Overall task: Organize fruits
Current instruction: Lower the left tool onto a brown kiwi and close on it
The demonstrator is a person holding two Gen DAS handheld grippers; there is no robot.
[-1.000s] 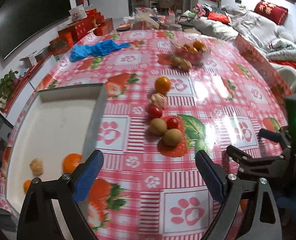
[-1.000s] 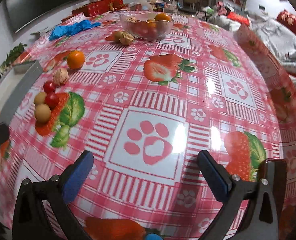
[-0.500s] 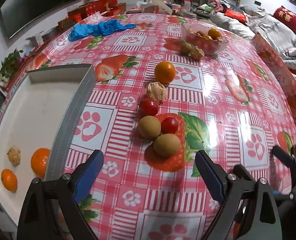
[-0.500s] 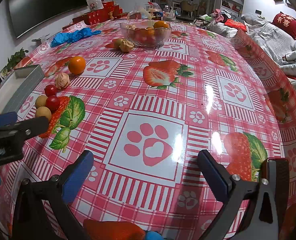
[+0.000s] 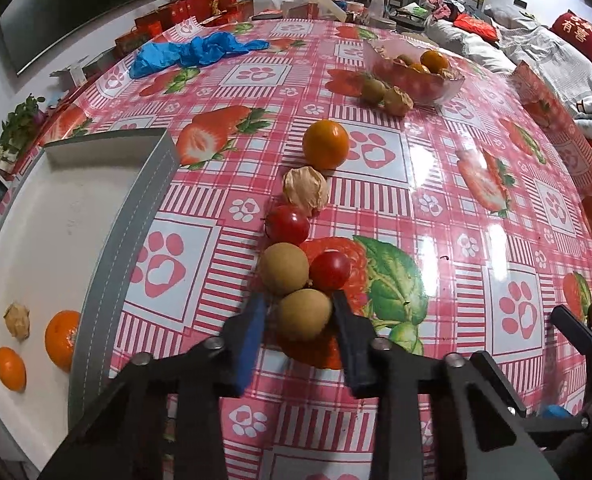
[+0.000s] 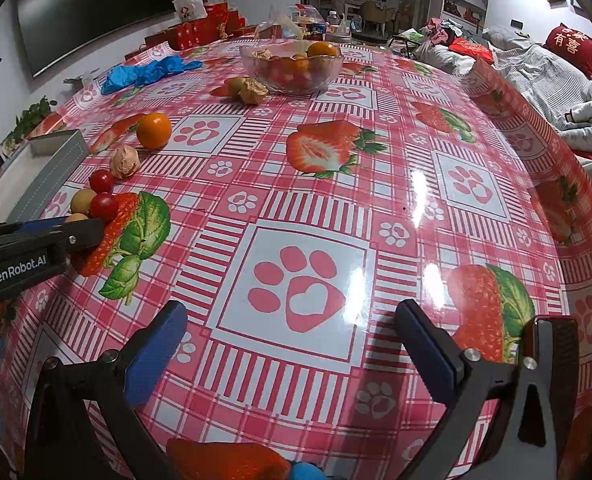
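Observation:
On the strawberry-print tablecloth a row of fruit runs away from me: a tan longan (image 5: pixel 304 316), a second longan (image 5: pixel 283 268), two cherry tomatoes (image 5: pixel 330 270), a papery husk fruit (image 5: pixel 306 190) and an orange (image 5: pixel 325 144). My left gripper (image 5: pixel 299 298) is closing its jaws around the nearest longan, with the blue pads at its two sides. In the right wrist view one of its fingers (image 6: pixel 83 232) covers that fruit. My right gripper (image 6: pixel 291 312) hangs open over a paw print, with nothing between its fingers.
A white tray with a grey rim (image 5: pixel 127 220) lies at the left and holds two oranges (image 5: pixel 61 338) and a husk fruit (image 5: pixel 17 320). A glass bowl (image 6: pixel 291 66) of fruit stands at the back, with two loose fruits beside it. Blue gloves (image 5: pixel 191 52) lie at the far left.
My left gripper came forward and down to the fruit row, and its wide jaws have narrowed around the nearest longan. The right gripper has not moved.

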